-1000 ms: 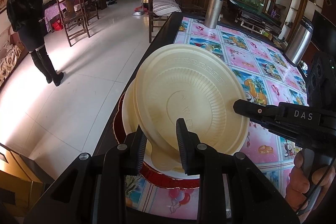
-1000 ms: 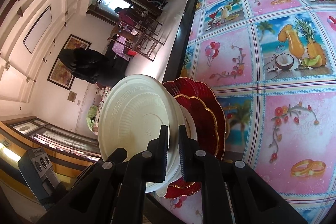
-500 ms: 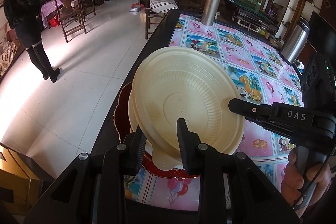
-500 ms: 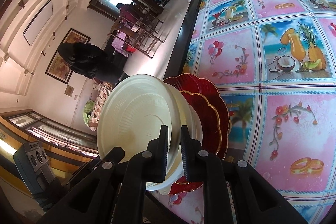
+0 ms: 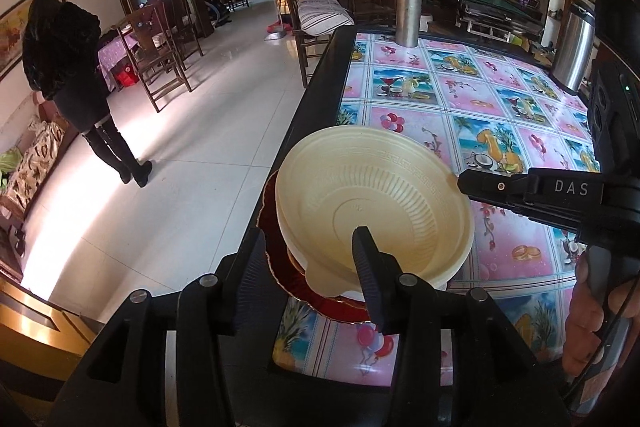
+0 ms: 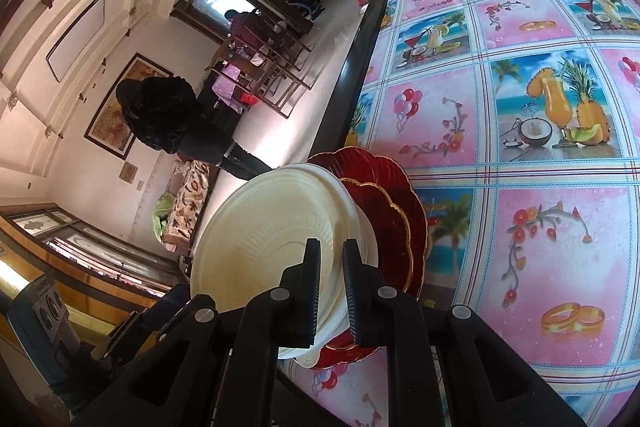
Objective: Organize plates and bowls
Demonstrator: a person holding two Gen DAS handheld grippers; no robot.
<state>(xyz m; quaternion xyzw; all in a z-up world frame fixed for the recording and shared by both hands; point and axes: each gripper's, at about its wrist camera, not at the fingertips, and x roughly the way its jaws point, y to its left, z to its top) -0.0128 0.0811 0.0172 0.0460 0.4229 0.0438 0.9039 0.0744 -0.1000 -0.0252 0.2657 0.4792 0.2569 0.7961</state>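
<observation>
A cream plastic bowl (image 5: 372,199) rests on top of a stack of white bowls and red gold-rimmed plates (image 5: 276,259) at the near left edge of the table. My left gripper (image 5: 310,267) is open, its jaws astride the bowl's near rim tab. My right gripper (image 6: 332,287) is shut on the cream bowl's (image 6: 272,247) rim; it also shows in the left wrist view (image 5: 500,187) at the bowl's right rim. The red plates (image 6: 396,223) lie under the bowls.
The table has a pink picture-tile cloth (image 5: 460,99) and a dark edge (image 5: 316,99). A steel flask (image 5: 407,13) and a steel bin (image 5: 574,47) stand at the far side. A person in black (image 5: 68,75) stands on the tiled floor at left, near wooden chairs (image 5: 156,63).
The cream bowl has tipped down from a steep tilt to nearly level on the stack. My left gripper's jaws have opened wider. My right gripper keeps its hold on the rim.
</observation>
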